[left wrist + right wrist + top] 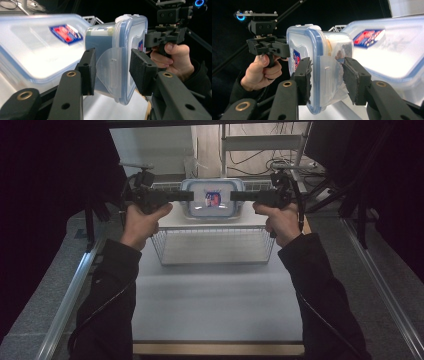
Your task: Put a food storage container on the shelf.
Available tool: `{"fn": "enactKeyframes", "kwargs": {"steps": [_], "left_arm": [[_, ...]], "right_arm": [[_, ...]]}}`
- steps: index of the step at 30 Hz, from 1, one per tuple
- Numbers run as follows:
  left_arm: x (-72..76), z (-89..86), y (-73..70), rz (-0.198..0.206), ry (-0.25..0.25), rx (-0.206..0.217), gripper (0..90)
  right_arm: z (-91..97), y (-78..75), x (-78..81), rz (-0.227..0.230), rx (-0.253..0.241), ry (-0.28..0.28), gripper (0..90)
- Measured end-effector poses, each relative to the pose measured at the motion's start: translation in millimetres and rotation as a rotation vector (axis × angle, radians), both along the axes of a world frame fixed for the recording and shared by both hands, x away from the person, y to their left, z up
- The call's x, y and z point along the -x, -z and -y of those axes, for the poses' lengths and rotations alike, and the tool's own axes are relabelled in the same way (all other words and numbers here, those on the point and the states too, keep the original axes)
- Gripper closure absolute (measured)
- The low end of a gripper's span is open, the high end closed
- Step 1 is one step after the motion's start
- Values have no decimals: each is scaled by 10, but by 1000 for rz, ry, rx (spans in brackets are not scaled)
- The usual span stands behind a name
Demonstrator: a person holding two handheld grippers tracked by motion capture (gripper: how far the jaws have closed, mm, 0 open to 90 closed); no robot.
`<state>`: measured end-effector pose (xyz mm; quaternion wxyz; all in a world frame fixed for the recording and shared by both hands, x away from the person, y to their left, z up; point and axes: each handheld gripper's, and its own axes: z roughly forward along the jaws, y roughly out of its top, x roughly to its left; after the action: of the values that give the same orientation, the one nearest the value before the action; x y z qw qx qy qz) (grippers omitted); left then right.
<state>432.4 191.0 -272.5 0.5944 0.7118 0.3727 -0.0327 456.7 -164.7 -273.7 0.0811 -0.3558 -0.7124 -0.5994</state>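
The left tool (187,196) pinches the container's (212,200) left end flap, the right tool (235,196) its right one. The box hangs level between them above the wire basket (215,251), long axis running hand to hand.

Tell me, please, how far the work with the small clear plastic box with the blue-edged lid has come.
Done: the small clear plastic box with the blue-edged lid is gripped at both ends and hangs above the white wire basket. In hand: the left gripper and right gripper each clamp a side clip. Left: setting it down; where is unclear. A larger clear lidded box stands behind.
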Motion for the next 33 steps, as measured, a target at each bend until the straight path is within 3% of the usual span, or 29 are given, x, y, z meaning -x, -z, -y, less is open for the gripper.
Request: {"fn": "enactKeyframes", "kwargs": {"steps": [7, 17, 25, 28, 33], "left_arm": [[-173, -10, -83, -12, -27, 20, 575], [-348, 8, 45, -34, -74, 45, 571], [-399, 11, 99, -25, -98, 65, 563], [-388, 36, 88, -12, -135, 35, 553], [-390, 89, 99, -12, -149, -3, 553]], "right_arm": [[-20, -92, -184, -7, -20, 12, 581], [-47, -45, -428, -29, -12, 44, 574], [-59, -22, -506, -46, -14, 60, 572], [-69, -19, -519, -44, -21, 72, 571], [-112, -45, -510, -19, 18, 113, 562]]}}
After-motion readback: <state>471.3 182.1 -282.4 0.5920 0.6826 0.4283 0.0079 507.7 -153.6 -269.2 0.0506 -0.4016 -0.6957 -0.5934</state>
